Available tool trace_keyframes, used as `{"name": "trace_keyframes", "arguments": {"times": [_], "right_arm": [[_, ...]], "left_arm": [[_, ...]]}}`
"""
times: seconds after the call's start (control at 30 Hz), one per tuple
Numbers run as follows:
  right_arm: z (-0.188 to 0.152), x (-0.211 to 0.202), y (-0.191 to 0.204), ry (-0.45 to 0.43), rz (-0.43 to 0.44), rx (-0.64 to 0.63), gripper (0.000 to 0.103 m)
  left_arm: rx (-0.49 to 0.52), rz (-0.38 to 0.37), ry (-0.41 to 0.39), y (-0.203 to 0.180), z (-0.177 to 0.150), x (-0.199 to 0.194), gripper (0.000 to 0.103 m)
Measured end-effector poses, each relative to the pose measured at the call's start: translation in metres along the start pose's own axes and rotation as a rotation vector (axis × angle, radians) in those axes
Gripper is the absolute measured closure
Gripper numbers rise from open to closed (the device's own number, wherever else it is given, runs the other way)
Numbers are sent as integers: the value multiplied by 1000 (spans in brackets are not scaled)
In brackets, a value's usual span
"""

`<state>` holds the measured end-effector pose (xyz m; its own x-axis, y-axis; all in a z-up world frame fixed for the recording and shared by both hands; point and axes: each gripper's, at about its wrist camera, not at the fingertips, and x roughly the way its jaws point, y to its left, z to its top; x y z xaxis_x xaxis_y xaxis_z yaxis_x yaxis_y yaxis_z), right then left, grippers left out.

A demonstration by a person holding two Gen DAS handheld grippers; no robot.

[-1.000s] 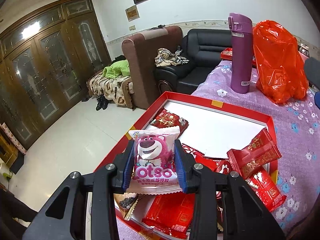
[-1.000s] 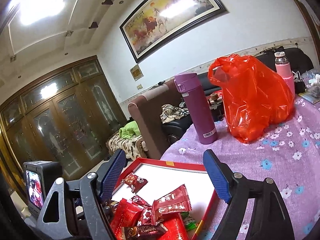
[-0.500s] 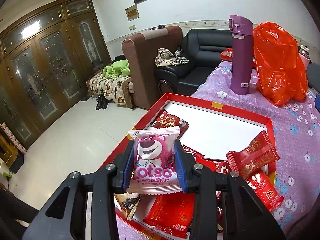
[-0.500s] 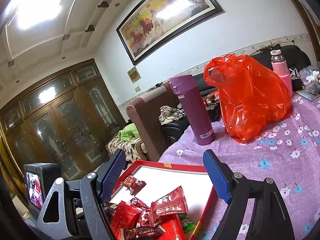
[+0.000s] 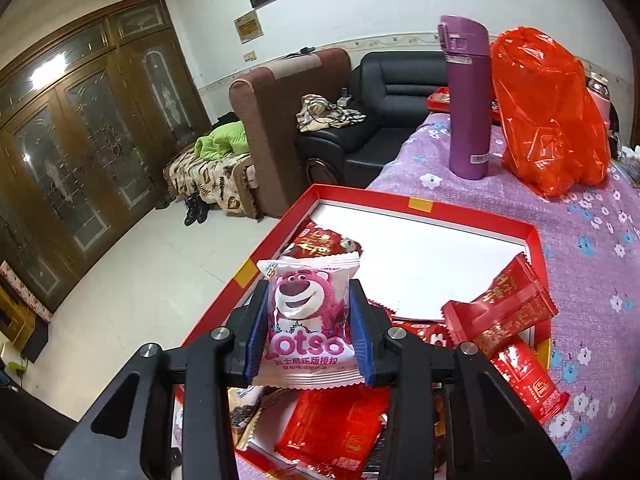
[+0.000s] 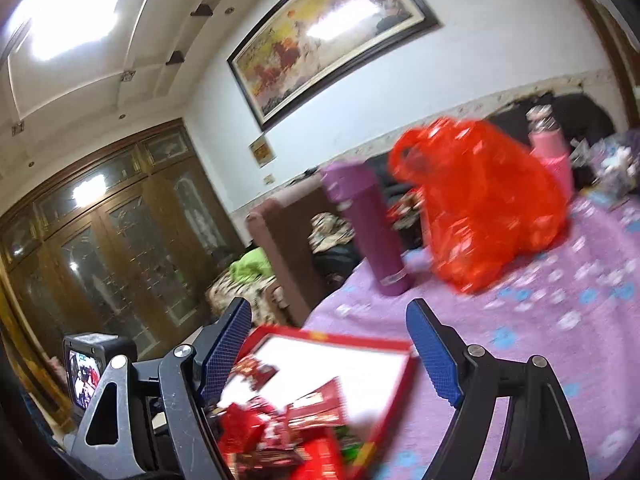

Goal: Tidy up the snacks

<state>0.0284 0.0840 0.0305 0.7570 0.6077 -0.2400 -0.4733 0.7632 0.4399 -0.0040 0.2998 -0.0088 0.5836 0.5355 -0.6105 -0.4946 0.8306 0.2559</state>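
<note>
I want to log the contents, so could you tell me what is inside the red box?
In the red box: red snack packets piled at the near end, bare white floor beyond. The left gripper and its pink bear packet hide some.

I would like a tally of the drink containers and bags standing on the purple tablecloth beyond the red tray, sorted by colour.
Purple: 1, the purple thermos
Pink: 1, the pink bottle, partly hidden behind the bag
Orange-red: 1, the orange-red plastic bag
Total: 3
</note>
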Motion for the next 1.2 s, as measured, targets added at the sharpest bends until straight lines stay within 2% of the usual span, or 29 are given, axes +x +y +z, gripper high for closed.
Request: {"name": "trace_keyframes", "arguments": {"times": [0.1,0.27,0.4,0.47,0.5,0.53,0.6,0.67,0.77,0.93,1.07,1.2], "right_arm": [[18,-25,-33,-36,-54,43,20],[38,-71,-104,-114,-237,94,16],[45,-99,-155,-143,-331,176,15],[47,-111,-178,-161,-368,230,15],[48,-113,-189,-158,-379,275,15],[50,-112,-195,-143,-375,307,15],[50,-109,-201,-106,-353,346,15],[50,-102,-199,-61,-354,330,15],[49,-95,-191,-19,-331,295,15],[43,-85,-182,41,-322,273,15],[35,-61,-183,180,-361,249,15],[25,-46,-187,283,-363,246,15]], "left_arm": [[7,2,11,-6,1,4,68],[20,28,66,-11,0,15,64],[25,75,67,-12,-4,10,40],[29,114,37,-12,-3,0,30],[34,141,13,-13,-2,-6,20],[37,161,-1,-12,-2,-9,15],[44,207,-15,-12,-2,-13,15],[29,219,-4,-9,-1,-14,15],[26,167,-51,-16,1,-33,15],[69,-26,-80,-56,5,-64,15],[96,-192,-42,-98,1,-79,15],[139,-274,-22,-137,1,-88,15]]}}
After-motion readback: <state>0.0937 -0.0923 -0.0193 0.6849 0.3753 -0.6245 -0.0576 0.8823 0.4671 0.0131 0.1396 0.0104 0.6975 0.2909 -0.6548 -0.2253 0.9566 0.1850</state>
